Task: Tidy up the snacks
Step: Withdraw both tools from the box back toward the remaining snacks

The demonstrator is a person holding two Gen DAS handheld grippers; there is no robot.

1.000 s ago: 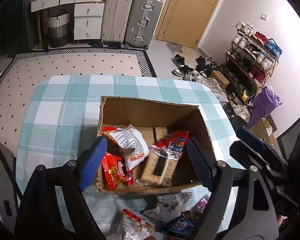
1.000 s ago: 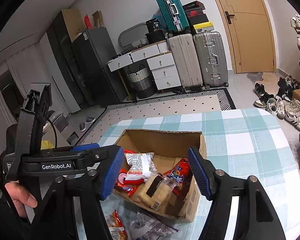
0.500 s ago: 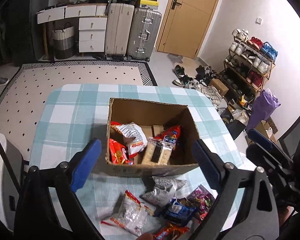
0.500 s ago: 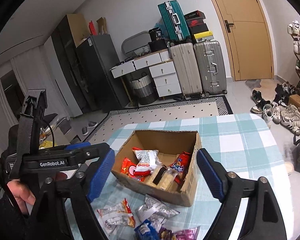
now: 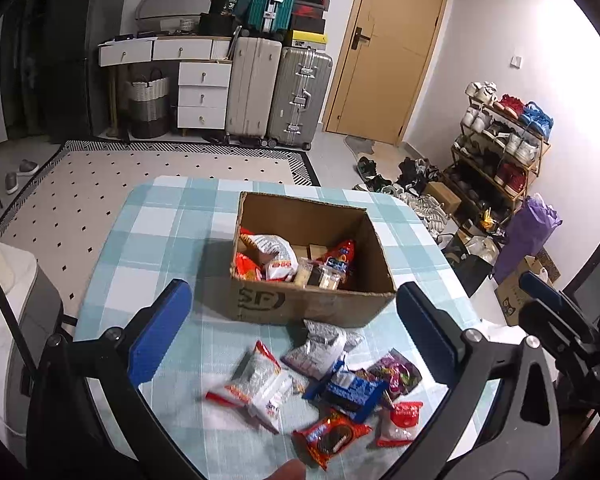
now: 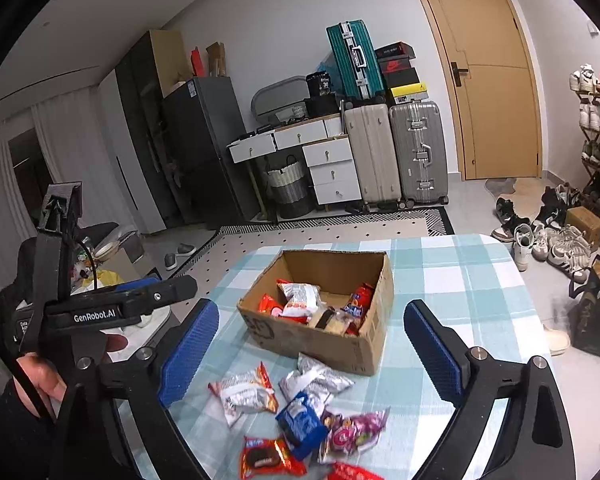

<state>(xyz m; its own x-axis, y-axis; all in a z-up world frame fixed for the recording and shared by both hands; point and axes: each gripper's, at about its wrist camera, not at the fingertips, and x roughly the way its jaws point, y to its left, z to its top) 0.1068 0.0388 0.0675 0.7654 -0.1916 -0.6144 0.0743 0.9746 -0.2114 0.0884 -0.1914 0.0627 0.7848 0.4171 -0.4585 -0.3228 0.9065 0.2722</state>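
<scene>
A cardboard box (image 5: 312, 304) (image 6: 320, 340) stands on the checked tablecloth and holds several snack packs (image 5: 284, 260) (image 6: 300, 298). In front of it lie loose snacks: a white and red pack (image 5: 256, 384) (image 6: 244, 394), a silver pack (image 5: 320, 346) (image 6: 314, 380), a blue pack (image 5: 350, 390) (image 6: 302, 424), a purple pack (image 5: 398, 372) (image 6: 356, 430) and a red cookie pack (image 5: 332, 436) (image 6: 268, 456). My left gripper (image 5: 296, 328) is open and empty above the loose snacks. My right gripper (image 6: 312, 350) is open and empty, also held above them.
The table (image 5: 156, 240) has rounded edges. My left gripper's body (image 6: 100, 308) shows at the left of the right wrist view. A shoe rack (image 5: 500, 140) and shoes stand to the right, suitcases (image 5: 276, 92) and drawers at the back.
Both grippers have drawn back and up from the box, so the loose snacks in front of it have come into view. Both stay open and empty.
</scene>
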